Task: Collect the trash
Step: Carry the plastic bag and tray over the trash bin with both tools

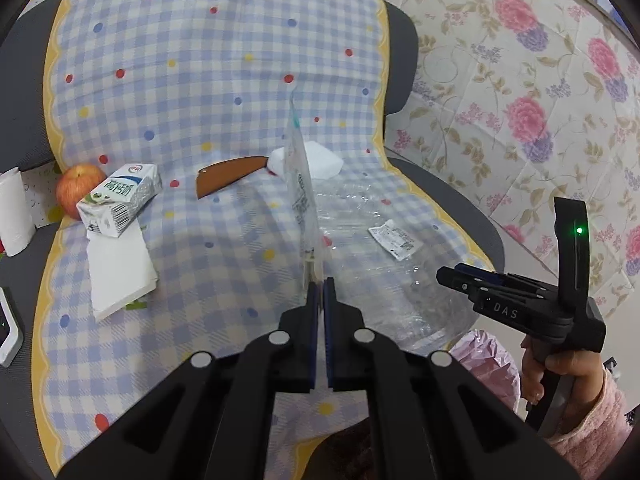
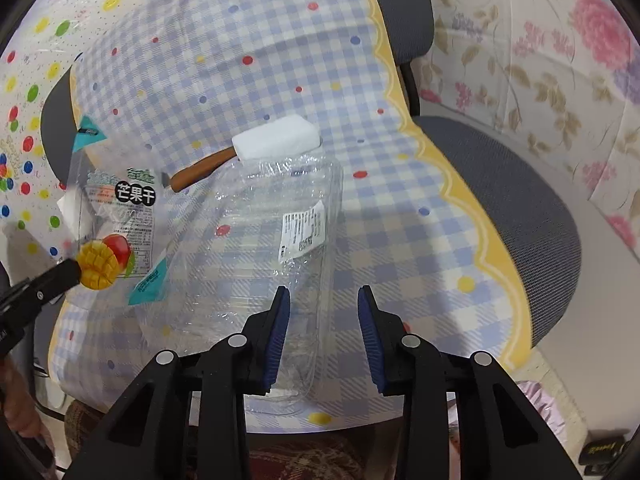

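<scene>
Mango snack wrapper (image 2: 116, 216) is lifted off the checked cloth (image 1: 192, 92), pinched edge-on in the left gripper (image 1: 319, 294). Ahead of the right gripper (image 2: 323, 300) (fingers apart, gripping nothing) lies a clear plastic container (image 2: 276, 240); beyond it, a white sponge (image 2: 280, 136).

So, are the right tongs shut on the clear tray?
No, the right tongs stand open over the clear tray, pads apart.

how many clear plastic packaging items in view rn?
2. A mango snack bag pinched in the left gripper, lifted; a clear plastic container lying on the checked cloth under the right gripper. More could be hidden off-frame.
</scene>
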`<state>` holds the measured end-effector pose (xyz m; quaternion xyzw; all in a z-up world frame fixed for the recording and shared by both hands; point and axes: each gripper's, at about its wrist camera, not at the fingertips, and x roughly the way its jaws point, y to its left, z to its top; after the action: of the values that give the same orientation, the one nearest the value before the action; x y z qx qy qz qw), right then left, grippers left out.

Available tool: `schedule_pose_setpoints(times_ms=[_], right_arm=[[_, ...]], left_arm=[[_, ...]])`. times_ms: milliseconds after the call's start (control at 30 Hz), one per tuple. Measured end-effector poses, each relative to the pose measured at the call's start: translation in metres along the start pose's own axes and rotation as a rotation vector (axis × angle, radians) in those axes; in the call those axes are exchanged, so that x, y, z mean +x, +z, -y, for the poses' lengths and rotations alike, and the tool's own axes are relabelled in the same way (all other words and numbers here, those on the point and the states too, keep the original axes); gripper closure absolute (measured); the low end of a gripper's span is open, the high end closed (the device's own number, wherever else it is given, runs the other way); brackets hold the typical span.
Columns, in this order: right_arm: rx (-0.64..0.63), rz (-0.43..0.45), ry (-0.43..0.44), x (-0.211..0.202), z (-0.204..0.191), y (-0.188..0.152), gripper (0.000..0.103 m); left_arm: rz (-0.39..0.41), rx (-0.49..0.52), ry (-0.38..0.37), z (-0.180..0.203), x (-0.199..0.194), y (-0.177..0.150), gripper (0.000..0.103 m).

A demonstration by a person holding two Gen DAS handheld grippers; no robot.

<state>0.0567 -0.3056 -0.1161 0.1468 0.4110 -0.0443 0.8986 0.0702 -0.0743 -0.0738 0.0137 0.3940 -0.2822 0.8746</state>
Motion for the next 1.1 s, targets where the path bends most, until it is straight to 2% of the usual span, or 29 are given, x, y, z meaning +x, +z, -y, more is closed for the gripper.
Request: schedule_pose_setpoints(times_ms=[167,233,267,300,333,467,600,700,867,1100], right_arm=[[0.108,-0.051,0.056,0.025,0.015,0.007,0.065],[0.116,-0.041,0.056,0.027,0.014,0.011,0.067],[0.116,-0.040,0.058,0.027,0.013,0.012,0.073],[0.110,-0.043,0.058,0.028,0.010,0.013,0.089],[0.102,-0.037,0.047,0.027,0.008,0.015,0.095],[0.011,0.071,-0.010,-0.001,-0.007,0.019,0.096],[-0.079,0.198,-0.111,-0.052,-0.020,0.024,0.097],[-0.111,0.252,-0.167,-0.087,-0.020,0.020,0.097],[-0.124,0.297,-0.251,-0.135,-0.007,-0.008,0.097],[-0.085,0.285,-0.408,-0.182,0.032,-0.059,0.097]], left_arm=[[0.000,-0.007,0.058,-0.012,-0.002,0.000,0.102],[0.000,-0.009,0.073,-0.016,-0.001,-0.001,0.102],[0.003,-0.008,0.078,-0.017,-0.001,-0.001,0.102],[0.008,-0.004,0.082,-0.017,-0.001,-0.002,0.102],[0.012,0.000,0.086,-0.016,-0.002,-0.002,0.102],[0.052,0.032,0.096,-0.004,-0.010,0.001,0.102],[0.120,0.099,0.109,0.025,-0.028,0.009,0.102],[0.154,0.138,0.085,0.051,-0.041,0.009,0.102],[0.156,0.190,-0.029,0.098,-0.052,-0.009,0.102],[0.107,0.284,-0.165,0.162,-0.042,-0.042,0.102]])
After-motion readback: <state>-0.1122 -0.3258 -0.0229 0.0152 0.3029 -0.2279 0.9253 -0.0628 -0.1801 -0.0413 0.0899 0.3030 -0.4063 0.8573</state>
